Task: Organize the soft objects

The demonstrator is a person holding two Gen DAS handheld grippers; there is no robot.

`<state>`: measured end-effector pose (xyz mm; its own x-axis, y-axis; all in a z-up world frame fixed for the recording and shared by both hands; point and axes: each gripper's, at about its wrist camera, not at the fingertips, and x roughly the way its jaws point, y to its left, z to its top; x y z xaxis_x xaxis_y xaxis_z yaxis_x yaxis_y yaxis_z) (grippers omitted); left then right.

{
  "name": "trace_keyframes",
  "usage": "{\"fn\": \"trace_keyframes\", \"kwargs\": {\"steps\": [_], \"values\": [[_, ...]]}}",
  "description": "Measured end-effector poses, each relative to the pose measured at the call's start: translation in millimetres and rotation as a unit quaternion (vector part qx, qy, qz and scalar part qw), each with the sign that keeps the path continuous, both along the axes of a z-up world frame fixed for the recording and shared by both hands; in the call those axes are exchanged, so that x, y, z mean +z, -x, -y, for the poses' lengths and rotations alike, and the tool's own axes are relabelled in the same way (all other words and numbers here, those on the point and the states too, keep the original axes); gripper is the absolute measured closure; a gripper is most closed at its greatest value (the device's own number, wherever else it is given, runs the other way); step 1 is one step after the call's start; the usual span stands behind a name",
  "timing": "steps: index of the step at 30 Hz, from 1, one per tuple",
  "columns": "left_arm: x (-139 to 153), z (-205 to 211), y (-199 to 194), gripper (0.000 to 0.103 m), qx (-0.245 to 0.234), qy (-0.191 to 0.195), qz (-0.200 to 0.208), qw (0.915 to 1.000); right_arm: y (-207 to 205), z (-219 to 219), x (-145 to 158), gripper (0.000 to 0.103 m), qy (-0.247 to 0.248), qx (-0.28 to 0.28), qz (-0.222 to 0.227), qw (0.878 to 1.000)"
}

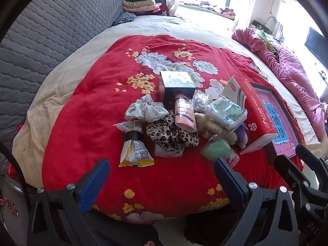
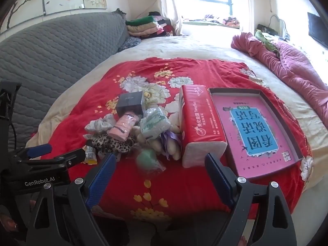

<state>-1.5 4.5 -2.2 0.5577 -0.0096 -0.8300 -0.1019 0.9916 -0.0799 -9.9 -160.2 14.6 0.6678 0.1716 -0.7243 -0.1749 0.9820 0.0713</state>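
Red blanket (image 1: 82, 123) heaped with unsorted soft things, pink tray (image 2: 266, 94) bare; left gripper (image 1: 162, 174) and right gripper (image 2: 160, 168) spread wide, pinching nothing, sorting not yet begun

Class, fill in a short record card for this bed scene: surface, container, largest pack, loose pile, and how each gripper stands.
surface: red floral blanket spread on a bed
container: shallow open box with a pink printed bottom, nothing in it
largest pack: red tissue pack, touching the box's left side
loose pile: leopard-print cloth, pink packet, green sponge in plastic, yellow snack packet, dark box
left gripper: jaws open, holding nothing
right gripper: jaws open, holding nothing
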Motion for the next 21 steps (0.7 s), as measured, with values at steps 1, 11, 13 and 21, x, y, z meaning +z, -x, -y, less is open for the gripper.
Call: {"fn": "trace_keyframes", "kwargs": {"steps": [1,11,13,21], "values": [[0.8,0.2,0.1,0.001,-0.001,0.0,0.001,1.0,0.5,-0.2,0.7,0.014,0.0,0.001,0.002,1.0],[2.6,1.1,1.0,0.001,-0.003,-0.002,0.004,1.0,4.7,-1.7,5.0,0.014,0.007,0.002,0.012,1.0],[3.5,0.6,0.8,0.001,-0.003,-0.002,0.005,1.0,4.7,-2.4,5.1,0.014,0.007,0.002,0.013,1.0],[5.5,0.1,1.8,0.001,-0.005,-0.004,0.009,0.9999,6.0,-4.5,7.2,0.014,0.012,0.003,0.018,1.0]]}}
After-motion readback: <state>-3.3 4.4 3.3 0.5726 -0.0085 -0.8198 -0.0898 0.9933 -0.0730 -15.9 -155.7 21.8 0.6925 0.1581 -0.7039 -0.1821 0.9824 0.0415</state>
